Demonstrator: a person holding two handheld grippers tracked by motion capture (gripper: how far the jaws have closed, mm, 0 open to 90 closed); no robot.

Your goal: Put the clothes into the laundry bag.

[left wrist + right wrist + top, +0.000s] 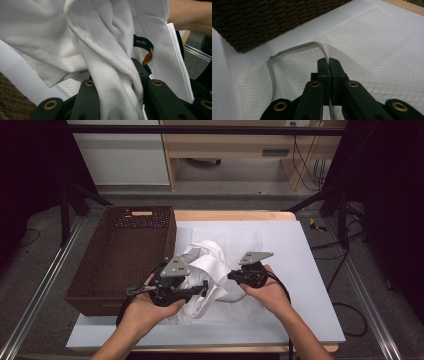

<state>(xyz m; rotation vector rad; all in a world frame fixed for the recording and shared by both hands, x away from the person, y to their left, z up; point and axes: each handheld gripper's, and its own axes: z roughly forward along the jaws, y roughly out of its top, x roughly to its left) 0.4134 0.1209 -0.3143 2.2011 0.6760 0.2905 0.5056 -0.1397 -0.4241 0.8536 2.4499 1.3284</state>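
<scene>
A white shirt (202, 270) lies bunched on the white table top (310, 290), just to the right of the brown wicker basket (120, 255), which stands at the left of the table. Under and around the shirt lies a white mesh laundry bag (367, 47), spread flat toward the far side of the table from the basket's right wall.

The left gripper (202, 287) sits at the near right corner of the basket, held in the person's left hand (150, 312), and points right into the cloth. In the left gripper view its jaws are closed on a thick twisted fold of the shirt (110, 82), which fills the gap between them; a dark collar label with orange print (145, 50) hangs just beyond.

The right gripper (231, 276) is on the far side of the shirt from the basket, held in the right hand (267, 292) and pointing left toward the cloth. In the right gripper view its jaws are pressed together (329, 65), pinching the bag's corded edge (294, 49); the cord loops out from the tips toward the basket (269, 20) and bends down over the mesh.
</scene>
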